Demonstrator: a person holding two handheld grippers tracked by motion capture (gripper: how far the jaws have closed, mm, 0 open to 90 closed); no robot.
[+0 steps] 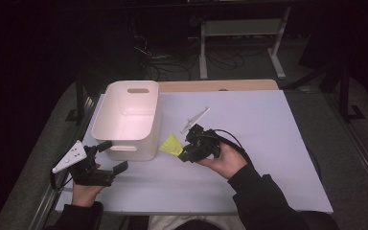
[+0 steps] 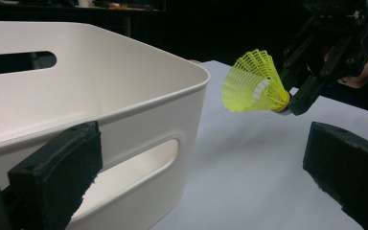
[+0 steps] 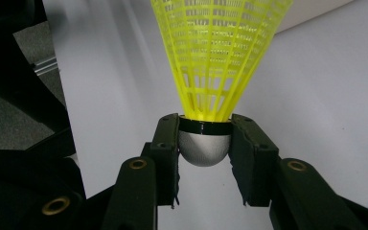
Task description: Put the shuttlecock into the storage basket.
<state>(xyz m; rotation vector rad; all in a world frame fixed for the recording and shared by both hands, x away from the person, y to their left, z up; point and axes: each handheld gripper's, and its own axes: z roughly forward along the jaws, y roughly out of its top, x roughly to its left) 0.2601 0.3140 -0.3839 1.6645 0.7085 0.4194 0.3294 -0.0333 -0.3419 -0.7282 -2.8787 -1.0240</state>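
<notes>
Between the right gripper's (image 3: 205, 143) clamped jaws sits the shuttlecock (image 3: 215, 57), pinched at its grey cap and held above the tabletop (image 1: 268, 158), just off the white bin (image 1: 129, 120) toward four o'clock. It looks mid-carry: next, lift toward ten o'clock over the rim, then release. At the bin's seven o'clock, the left gripper (image 1: 109, 155) waits open.

A white tabletop (image 1: 268, 143) with a strip of bare wood (image 1: 220, 85) along its far edge stands on grey floor (image 1: 335, 124) in a dark room, and behind it, dimly lit, are the white legs of another stand (image 1: 242, 43) and loose black cables (image 1: 172, 62).
</notes>
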